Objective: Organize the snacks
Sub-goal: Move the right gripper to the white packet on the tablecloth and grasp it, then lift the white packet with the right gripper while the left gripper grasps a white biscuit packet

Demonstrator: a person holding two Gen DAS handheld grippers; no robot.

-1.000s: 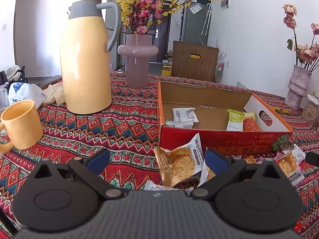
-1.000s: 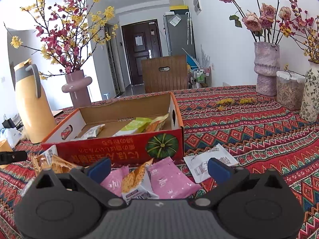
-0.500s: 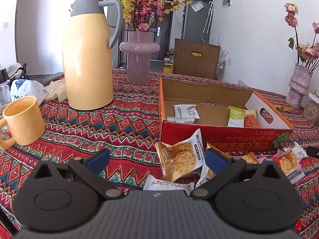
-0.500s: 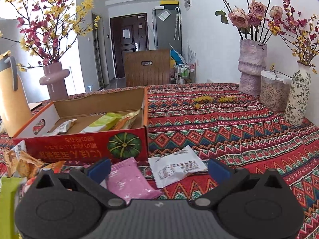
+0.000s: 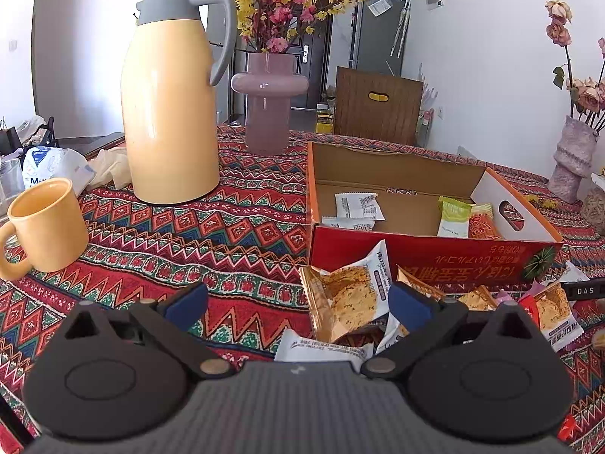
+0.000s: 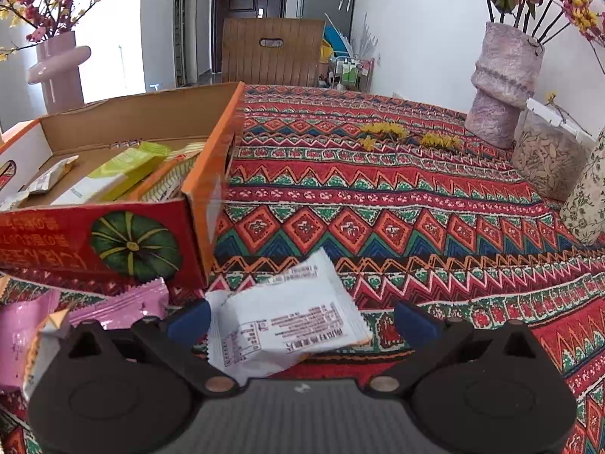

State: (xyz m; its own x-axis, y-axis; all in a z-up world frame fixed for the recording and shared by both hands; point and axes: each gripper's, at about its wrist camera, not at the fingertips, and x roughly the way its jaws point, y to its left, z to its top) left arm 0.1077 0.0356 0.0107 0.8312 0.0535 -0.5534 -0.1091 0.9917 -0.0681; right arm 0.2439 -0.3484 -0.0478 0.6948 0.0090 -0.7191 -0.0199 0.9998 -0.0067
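Observation:
An open red cardboard box (image 5: 427, 257) (image 6: 113, 238) sits on the patterned tablecloth and holds a few snack packets, white ones (image 5: 357, 206) and a green one (image 5: 453, 213) (image 6: 124, 162). Loose packets lie in front of it. My left gripper (image 5: 298, 304) is open, with a gold cracker packet (image 5: 346, 297) standing between its blue pads near the right one. My right gripper (image 6: 302, 319) is open around a flat white packet (image 6: 287, 321) lying on the cloth. Pink packets (image 6: 121, 304) lie left of it.
A tall yellow thermos (image 5: 172, 98), a yellow mug (image 5: 45, 223) and a pink vase (image 5: 268, 102) stand left of the box. At the right are a textured vase (image 6: 499, 83), a jar of seeds (image 6: 548, 151) and a floral vase (image 6: 590, 196).
My right gripper has swung right and down, from the pink packets to the white packet, which now lies between its fingers. My left gripper has drawn back slightly and stays open.

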